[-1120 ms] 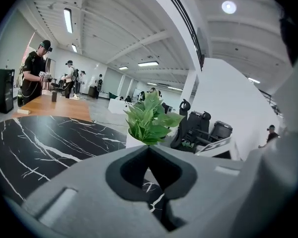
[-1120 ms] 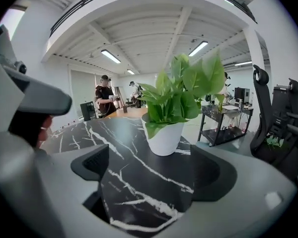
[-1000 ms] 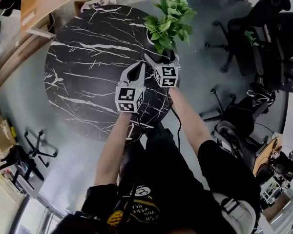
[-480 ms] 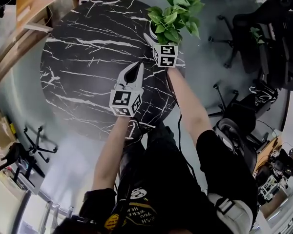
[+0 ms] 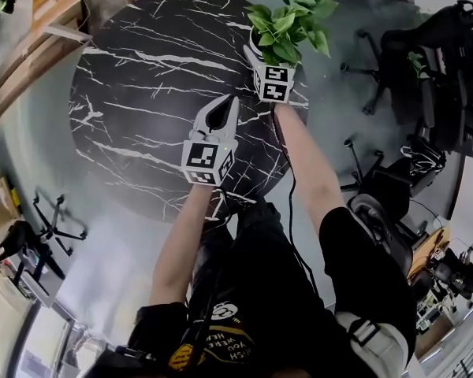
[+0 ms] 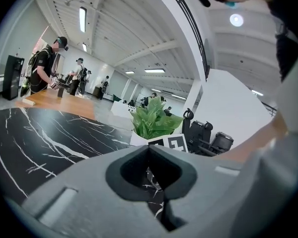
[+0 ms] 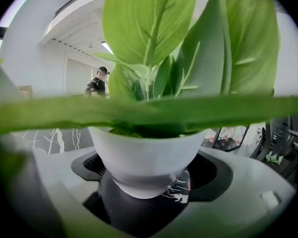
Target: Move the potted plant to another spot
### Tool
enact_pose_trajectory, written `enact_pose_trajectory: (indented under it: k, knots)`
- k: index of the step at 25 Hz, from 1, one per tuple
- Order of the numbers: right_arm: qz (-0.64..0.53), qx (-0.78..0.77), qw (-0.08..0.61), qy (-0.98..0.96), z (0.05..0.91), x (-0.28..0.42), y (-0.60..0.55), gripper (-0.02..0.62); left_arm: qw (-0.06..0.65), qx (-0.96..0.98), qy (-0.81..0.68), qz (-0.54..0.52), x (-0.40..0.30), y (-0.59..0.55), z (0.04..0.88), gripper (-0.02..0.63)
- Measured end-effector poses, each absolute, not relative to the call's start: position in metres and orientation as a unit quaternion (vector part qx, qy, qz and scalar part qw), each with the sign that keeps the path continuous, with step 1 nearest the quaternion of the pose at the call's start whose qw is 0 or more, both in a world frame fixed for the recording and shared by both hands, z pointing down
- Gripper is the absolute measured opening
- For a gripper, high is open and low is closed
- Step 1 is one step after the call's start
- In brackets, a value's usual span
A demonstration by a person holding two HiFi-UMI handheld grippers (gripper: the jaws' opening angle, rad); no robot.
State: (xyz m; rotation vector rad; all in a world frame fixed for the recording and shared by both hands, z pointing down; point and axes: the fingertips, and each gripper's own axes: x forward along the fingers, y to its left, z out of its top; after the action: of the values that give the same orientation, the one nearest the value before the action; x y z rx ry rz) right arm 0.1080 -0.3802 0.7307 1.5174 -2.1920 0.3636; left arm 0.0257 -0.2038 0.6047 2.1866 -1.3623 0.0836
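The potted plant (image 5: pixel 289 16), green leaves in a white pot (image 7: pixel 144 157), stands at the far right edge of the round black marble table (image 5: pixel 142 93). My right gripper (image 5: pixel 260 60) reaches around the pot's base. Its jaws are closing with the pot between them, and a gap still shows at the right pad (image 7: pixel 213 170). My left gripper (image 5: pixel 225 105) hovers over the table's near right part, shut and empty. In the left gripper view the plant (image 6: pixel 151 123) and the right gripper's marker cube (image 6: pixel 171 144) lie straight ahead.
Office chairs (image 5: pixel 394 61) stand on the floor right of the table. A wooden desk (image 5: pixel 63 6) lies beyond the table's far left. Chair bases (image 5: pixel 55 227) sit at the left. People stand at a wooden counter (image 6: pixel 44 68) far off.
My right gripper has moved forward and slightly down until its jaws surround the pot. My left gripper has shifted a little over the table.
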Motion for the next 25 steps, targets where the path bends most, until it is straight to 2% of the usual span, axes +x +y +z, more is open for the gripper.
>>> enact_pose_trajectory:
  k: [10, 18, 25]
  knots:
    - [0.121, 0.506, 0.260, -0.813, 0.737, 0.013, -0.408, 0.492, 0.260, 0.775, -0.575, 0.027, -0.069, -0.180, 0.598, 0.003]
    - [0.098, 0.436, 0.269, -0.853, 0.737, -0.116, -0.409, 0.492, 0.270, 0.693, -0.668, 0.009, -0.191, -0.110, 0.605, 0.003]
    - [0.070, 0.342, 0.275, -0.896, 0.737, -0.254, -0.345, 0.492, 0.270, 0.640, -0.719, -0.014, -0.253, -0.052, 0.603, 0.003]
